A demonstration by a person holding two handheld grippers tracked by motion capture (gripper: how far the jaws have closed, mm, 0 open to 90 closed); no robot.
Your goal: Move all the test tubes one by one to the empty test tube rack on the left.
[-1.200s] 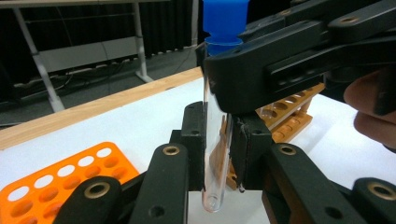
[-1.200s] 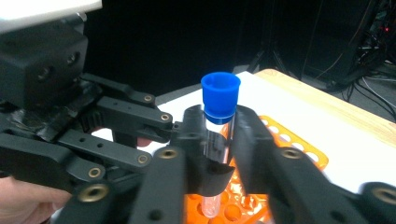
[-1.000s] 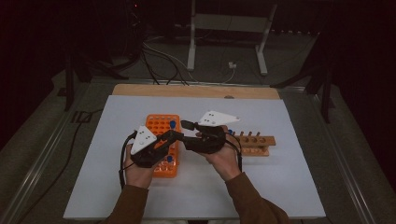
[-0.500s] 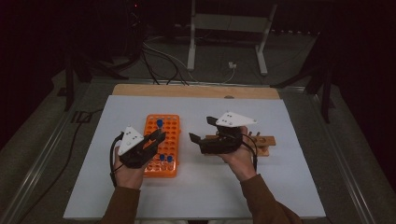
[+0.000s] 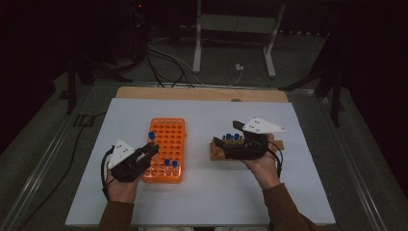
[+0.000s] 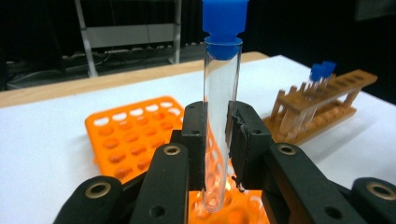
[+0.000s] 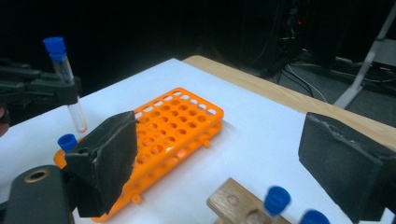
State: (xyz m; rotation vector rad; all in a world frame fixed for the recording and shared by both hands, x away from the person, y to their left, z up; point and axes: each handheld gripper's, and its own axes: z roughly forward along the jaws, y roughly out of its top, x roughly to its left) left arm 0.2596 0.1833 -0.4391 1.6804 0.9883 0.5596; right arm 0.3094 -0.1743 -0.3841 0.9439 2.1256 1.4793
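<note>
Over the orange rack (image 6: pixel 135 135), left tongs (image 6: pixel 217 121) clamp the test tube (image 6: pixel 219 116).

This looks like a lab bench: a white table (image 5: pixel 202 202) carries an orange tube rack (image 5: pixel 166 149), a wooden tube rack (image 5: pixel 226 149) and blue-capped test tubes (image 6: pixel 219 116), with metal stand legs (image 5: pixel 197 43) and floor cables (image 5: pixel 163 57) behind in the dark.

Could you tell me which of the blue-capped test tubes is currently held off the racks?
The tube clamped upright in the left gripper above the orange rack; the other tubes stand in rack holes.
</note>
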